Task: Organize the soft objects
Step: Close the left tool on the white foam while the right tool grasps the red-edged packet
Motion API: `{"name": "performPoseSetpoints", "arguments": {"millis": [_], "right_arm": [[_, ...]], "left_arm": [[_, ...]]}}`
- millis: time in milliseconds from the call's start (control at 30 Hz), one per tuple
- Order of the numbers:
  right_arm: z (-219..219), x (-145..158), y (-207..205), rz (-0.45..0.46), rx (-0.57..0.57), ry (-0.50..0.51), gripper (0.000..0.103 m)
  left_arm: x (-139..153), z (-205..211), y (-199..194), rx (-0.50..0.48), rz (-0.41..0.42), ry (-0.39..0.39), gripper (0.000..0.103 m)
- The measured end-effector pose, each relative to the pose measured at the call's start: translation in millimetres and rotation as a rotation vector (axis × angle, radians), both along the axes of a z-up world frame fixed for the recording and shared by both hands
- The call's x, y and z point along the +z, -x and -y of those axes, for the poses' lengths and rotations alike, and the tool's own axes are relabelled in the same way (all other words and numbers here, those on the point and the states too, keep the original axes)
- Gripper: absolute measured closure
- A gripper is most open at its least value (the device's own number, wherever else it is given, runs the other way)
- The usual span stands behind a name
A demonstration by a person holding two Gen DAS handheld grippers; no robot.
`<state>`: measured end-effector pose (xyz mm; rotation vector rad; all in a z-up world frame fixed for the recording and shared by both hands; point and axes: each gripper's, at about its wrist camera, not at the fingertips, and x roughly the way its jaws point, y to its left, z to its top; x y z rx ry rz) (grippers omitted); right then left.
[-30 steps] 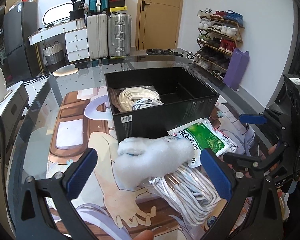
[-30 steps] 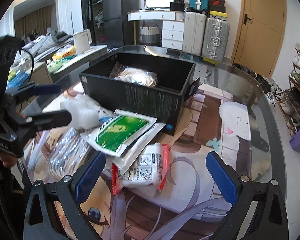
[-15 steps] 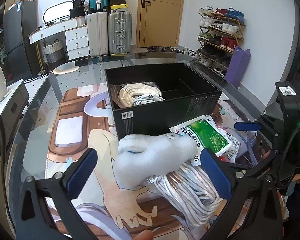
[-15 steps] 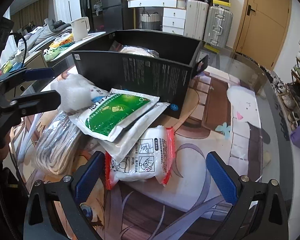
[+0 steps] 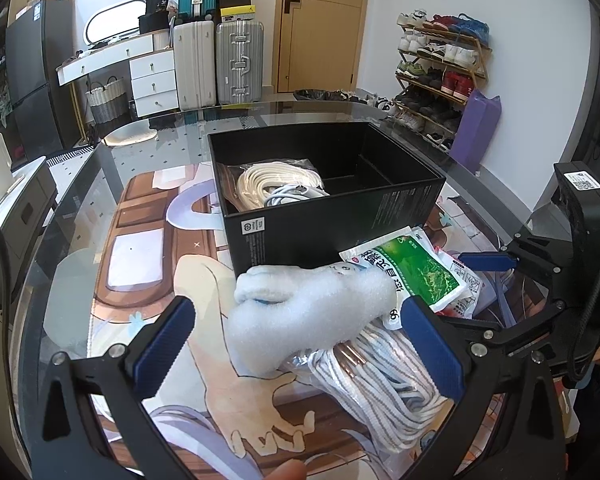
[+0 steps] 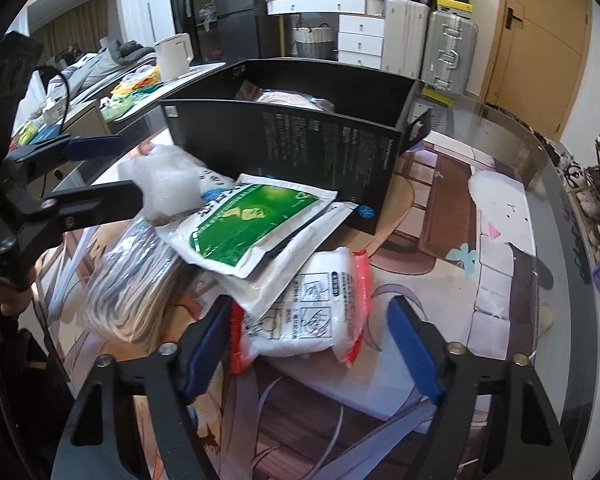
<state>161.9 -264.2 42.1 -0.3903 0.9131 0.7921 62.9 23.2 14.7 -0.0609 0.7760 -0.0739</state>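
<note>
The right gripper (image 6: 312, 344) jaws have just been closing around the red-edged white packet (image 6: 312, 304) at lower centre, not yet clamped, preparing its pickup.

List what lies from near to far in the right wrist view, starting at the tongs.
Right tongs → red-edged white packet → green packet → black box → white drawers.

1. The rope bundle (image 5: 384, 376) lay partly hidden under the foam (image 5: 308, 312).
2. A white pouch (image 6: 300, 248) was mostly covered by the green pouch (image 6: 252, 224).
3. The box (image 6: 300, 140) wall hid most of its contents.
4. Print on the box was too small to read.
</note>
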Motion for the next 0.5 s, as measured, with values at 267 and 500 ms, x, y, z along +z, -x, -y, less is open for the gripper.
{"name": "performPoseSetpoints", "arguments": {"millis": [267, 500], "right_arm": [[8.1, 7.5, 2.3, 0.019, 0.032, 0.014, 0.046], [25.3, 16.0, 0.8, 0.053, 0.017, 0.038, 0.047]], "left_arm": [[-0.1, -0.2, -1.1, 0.002, 0.001, -0.001, 0.0], [-0.4, -0.9, -0.8, 0.001, 0.001, 0.002, 0.0]]}}
